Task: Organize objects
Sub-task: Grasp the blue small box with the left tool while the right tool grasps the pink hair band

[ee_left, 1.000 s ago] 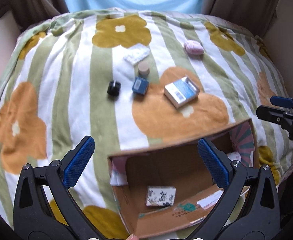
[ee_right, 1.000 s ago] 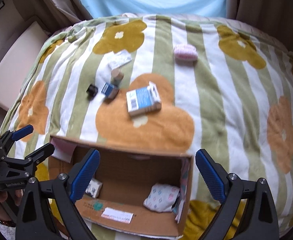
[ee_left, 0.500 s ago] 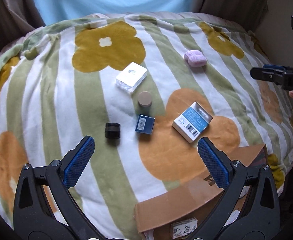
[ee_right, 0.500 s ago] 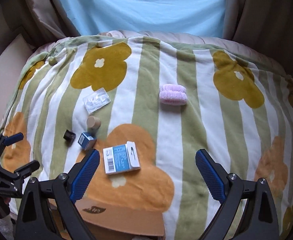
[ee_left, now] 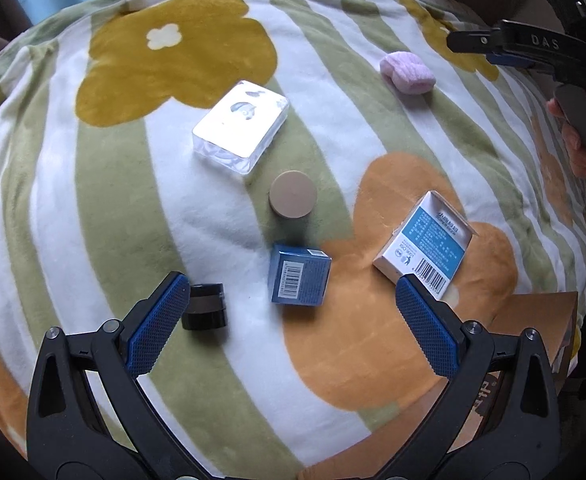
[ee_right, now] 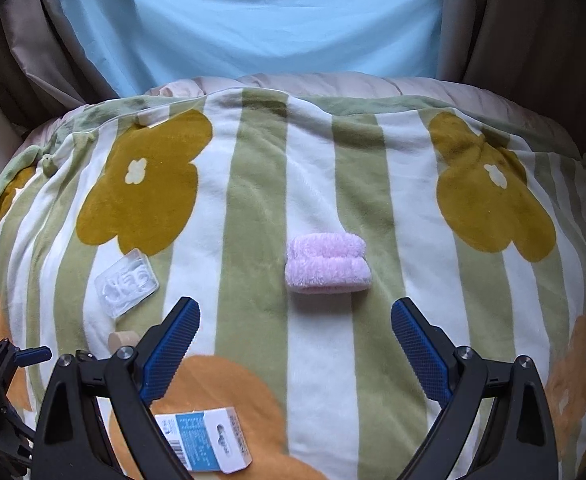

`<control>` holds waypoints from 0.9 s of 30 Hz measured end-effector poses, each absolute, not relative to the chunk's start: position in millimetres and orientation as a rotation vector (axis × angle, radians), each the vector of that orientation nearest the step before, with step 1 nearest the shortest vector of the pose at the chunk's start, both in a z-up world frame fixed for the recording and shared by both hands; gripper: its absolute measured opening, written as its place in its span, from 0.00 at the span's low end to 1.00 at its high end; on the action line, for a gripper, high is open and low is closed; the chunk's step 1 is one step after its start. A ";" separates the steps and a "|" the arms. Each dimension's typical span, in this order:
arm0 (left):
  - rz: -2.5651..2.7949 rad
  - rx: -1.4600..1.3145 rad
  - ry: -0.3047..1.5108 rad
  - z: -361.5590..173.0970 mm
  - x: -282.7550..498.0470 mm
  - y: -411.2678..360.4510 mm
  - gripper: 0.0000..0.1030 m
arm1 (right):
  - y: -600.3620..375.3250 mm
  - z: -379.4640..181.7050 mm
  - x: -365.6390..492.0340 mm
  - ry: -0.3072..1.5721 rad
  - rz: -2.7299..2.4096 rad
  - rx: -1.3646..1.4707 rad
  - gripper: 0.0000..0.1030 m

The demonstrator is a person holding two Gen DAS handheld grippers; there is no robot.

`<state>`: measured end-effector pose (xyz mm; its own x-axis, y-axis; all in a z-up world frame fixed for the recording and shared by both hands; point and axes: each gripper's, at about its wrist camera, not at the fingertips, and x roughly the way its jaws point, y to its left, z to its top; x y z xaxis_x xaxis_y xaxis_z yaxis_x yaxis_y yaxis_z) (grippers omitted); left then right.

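My left gripper (ee_left: 291,314) is open and empty, low over the blanket. A dark blue box (ee_left: 299,276) lies between its fingers, just ahead. A black jar (ee_left: 206,307) sits by the left fingertip and a blue-white carton (ee_left: 425,242) by the right. A tan round lid (ee_left: 293,194) and a clear case (ee_left: 242,126) lie farther off. My right gripper (ee_right: 295,338) is open and empty, with the pink fuzzy roll (ee_right: 327,262) just ahead between its fingers. The roll also shows in the left wrist view (ee_left: 407,72).
A cardboard box (ee_left: 533,320) edge shows at the lower right of the left wrist view. The flowered striped blanket (ee_right: 253,184) covers a rounded bed, with curtains and a light blue sheet (ee_right: 253,20) behind. The carton (ee_right: 205,438) and clear case (ee_right: 127,282) show in the right wrist view.
Both grippers have moved forward and away from the cardboard box. The left has closed in on the small items; the right has closed in on the pink roll. Both stay open.
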<state>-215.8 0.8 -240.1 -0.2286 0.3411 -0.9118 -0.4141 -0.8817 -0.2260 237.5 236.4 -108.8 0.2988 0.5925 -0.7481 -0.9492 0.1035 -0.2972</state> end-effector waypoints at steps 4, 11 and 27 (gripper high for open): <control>2.090 -1.570 0.133 -257.9 -221.1 10.6 0.98 | 264.1 -128.3 257.2 0.561 1.204 -0.869 0.93; 2.030 -1.606 0.173 -286.3 -227.9 17.7 0.90 | 291.8 -160.0 281.8 0.550 1.164 -0.945 0.93; 2.004 -1.567 0.202 -295.4 -223.4 13.6 0.35 | 312.3 -190.7 305.1 0.549 1.113 -0.991 0.82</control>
<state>-223.4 13.6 -295.4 -0.1406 0.3476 -0.9270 -0.5259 -0.8196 -0.2275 305.1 312.3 -190.7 0.3787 0.4810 -0.7907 -0.9202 0.1044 -0.3773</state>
